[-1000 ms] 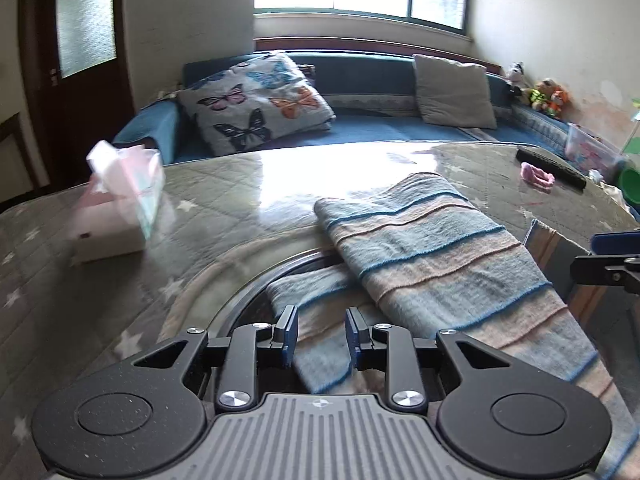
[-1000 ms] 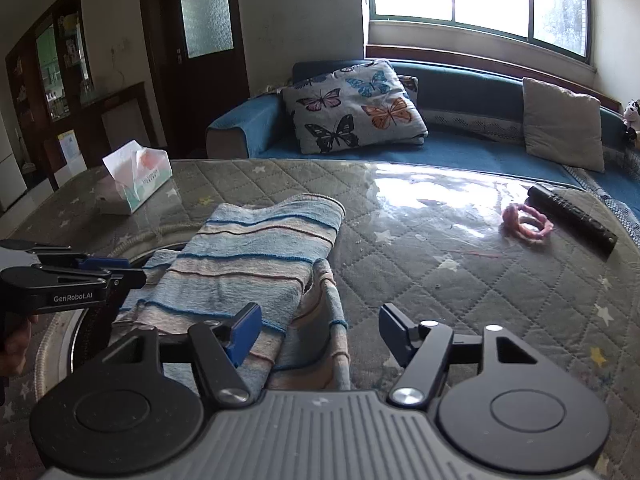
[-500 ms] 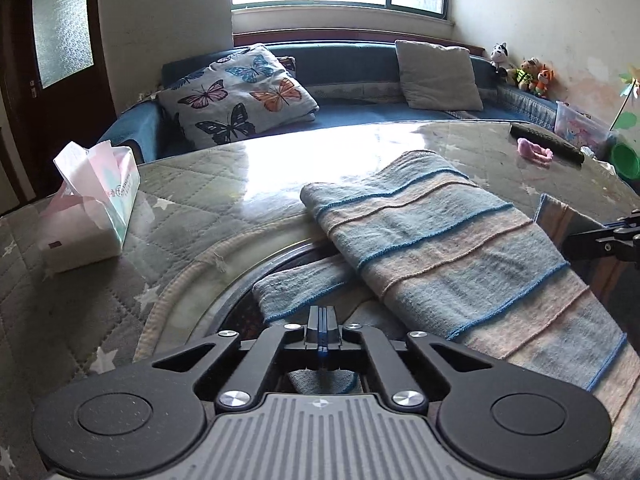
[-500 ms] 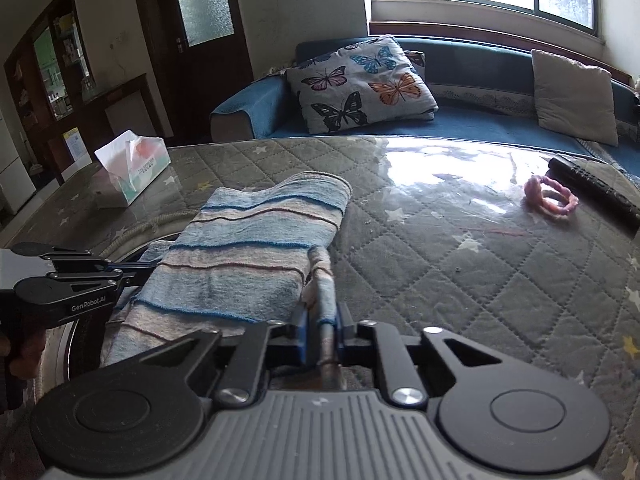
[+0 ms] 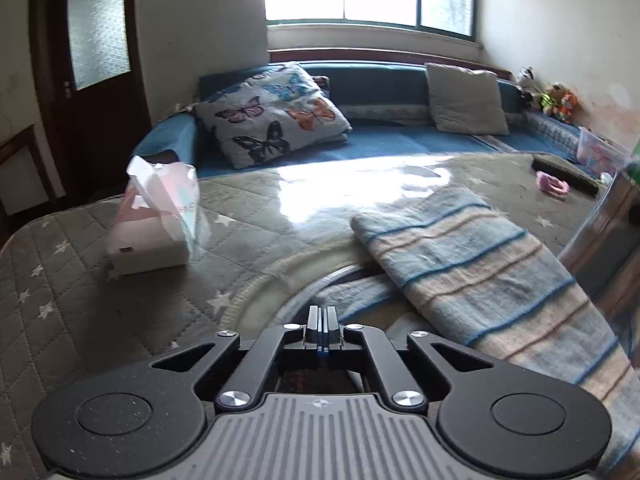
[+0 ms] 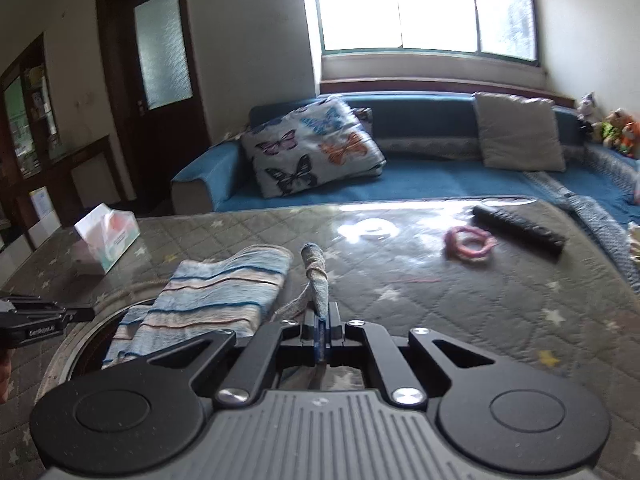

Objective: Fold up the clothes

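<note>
Striped garment [image 6: 224,296] edge in right gripper [image 6: 321,334], only in right-wrist view

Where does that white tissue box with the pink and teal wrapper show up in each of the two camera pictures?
Left wrist view: the white tissue box with the pink and teal wrapper sits left of centre on the grey quilted table.
Right wrist view: the tissue box is at the far left, smaller.
Shared landmark: the butterfly-print cushion on the blue sofa behind.
</note>
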